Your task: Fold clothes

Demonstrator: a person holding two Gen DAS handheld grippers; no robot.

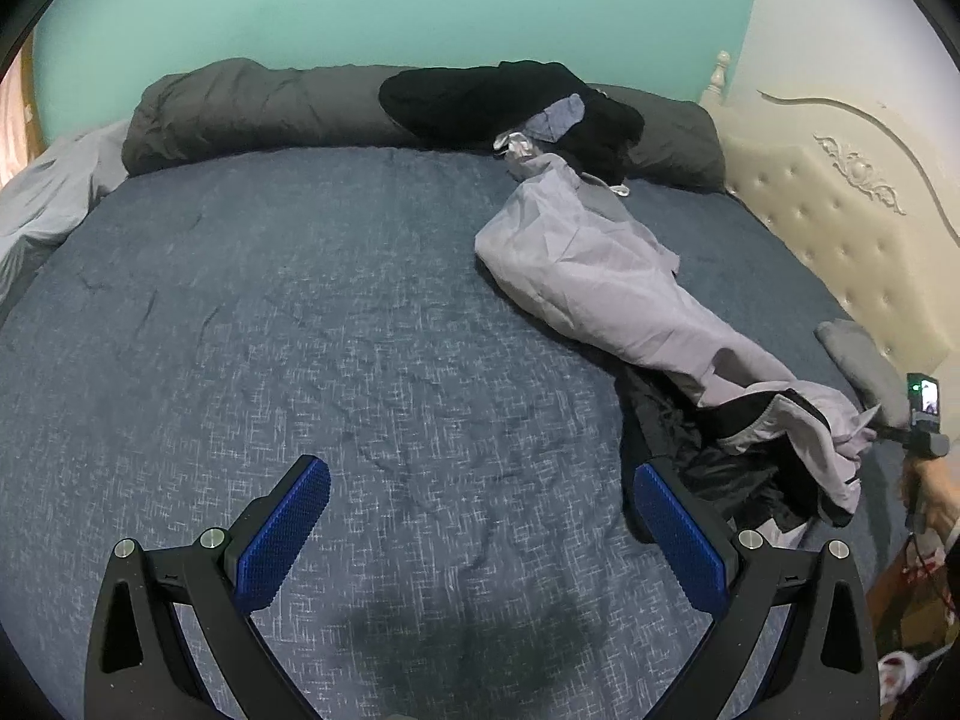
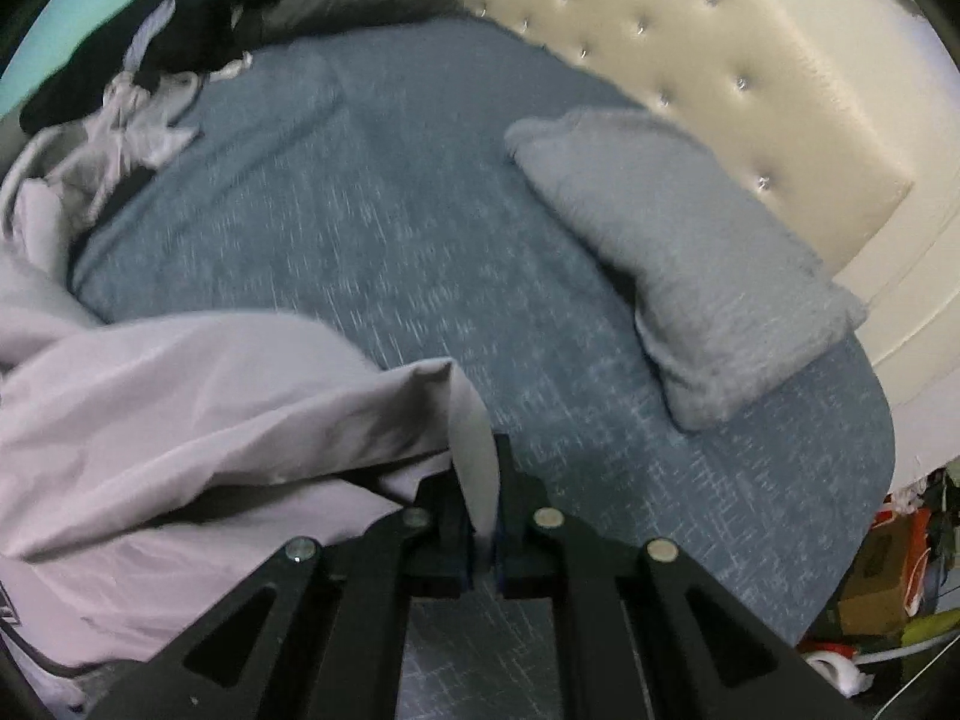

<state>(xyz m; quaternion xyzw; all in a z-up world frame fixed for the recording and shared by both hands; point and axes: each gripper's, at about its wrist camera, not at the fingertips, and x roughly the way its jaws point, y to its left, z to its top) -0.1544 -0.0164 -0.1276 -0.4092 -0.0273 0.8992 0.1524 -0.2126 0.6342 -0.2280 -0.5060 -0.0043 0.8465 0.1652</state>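
A pale lilac-grey garment (image 1: pixel 606 282) with a black lining lies stretched across the right side of the blue bed cover (image 1: pixel 300 312). My right gripper (image 2: pixel 480 480) is shut on a fold at the garment's edge (image 2: pixel 474 432), and the cloth (image 2: pixel 180 420) bunches to its left. In the left wrist view the right gripper (image 1: pixel 882 429) shows at the far right, at the garment's near end. My left gripper (image 1: pixel 480 534) hovers open over bare bed cover, nothing between its blue pads (image 1: pixel 282 540).
A black garment (image 1: pixel 504 99) lies on a dark grey rolled duvet (image 1: pixel 252 108) by the teal wall. A folded grey towel (image 2: pixel 678 258) rests near the cream tufted headboard (image 2: pixel 690 60). Boxes and clutter (image 2: pixel 888 576) sit on the floor past the bed's edge.
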